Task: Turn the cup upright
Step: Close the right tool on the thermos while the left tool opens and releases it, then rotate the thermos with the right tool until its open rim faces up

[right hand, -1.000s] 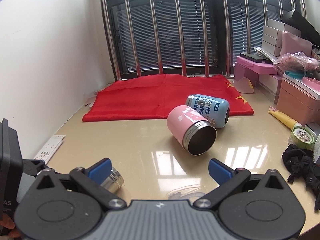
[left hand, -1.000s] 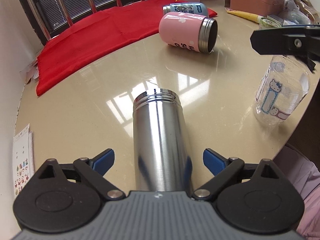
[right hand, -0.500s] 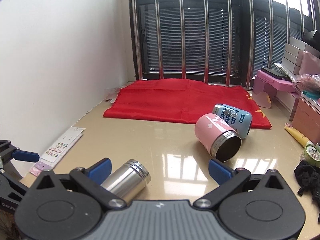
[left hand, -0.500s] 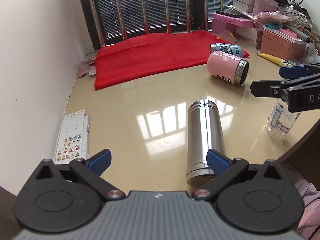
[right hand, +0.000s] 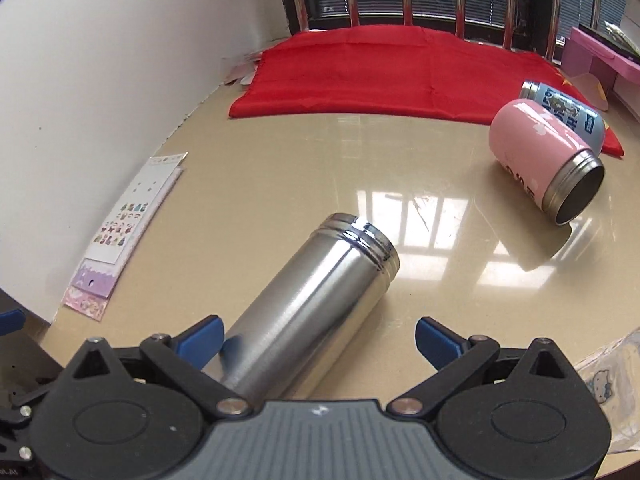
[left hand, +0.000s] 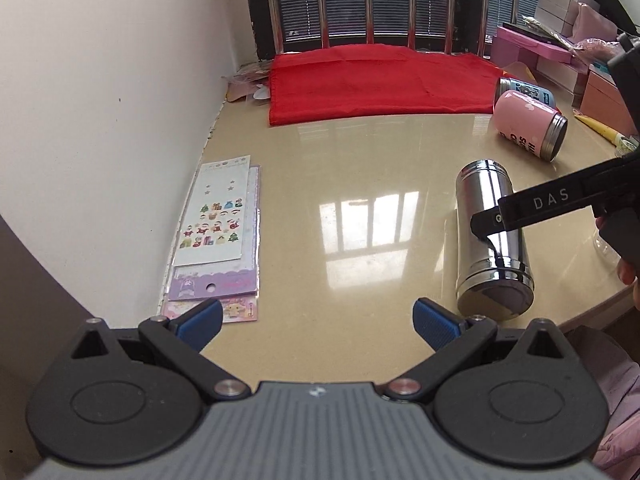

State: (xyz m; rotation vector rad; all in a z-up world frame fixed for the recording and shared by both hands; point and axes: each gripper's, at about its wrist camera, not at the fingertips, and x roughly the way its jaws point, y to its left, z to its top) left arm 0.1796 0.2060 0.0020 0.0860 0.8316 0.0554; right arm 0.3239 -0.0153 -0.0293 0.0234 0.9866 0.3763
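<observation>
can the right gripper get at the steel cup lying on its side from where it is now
Probably yes: the right gripper is open, the steel cup already lies partly between its fingers, and nothing blocks it.

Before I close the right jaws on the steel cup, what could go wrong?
1. The steel cup lies askew between the open jaws of the right gripper, nearer the left one, so it may roll or twist when they close.
2. Its base sits near the table edge; a slip could send it off.
3. The plastic bottle stands beside the right gripper and could be knocked.
</observation>
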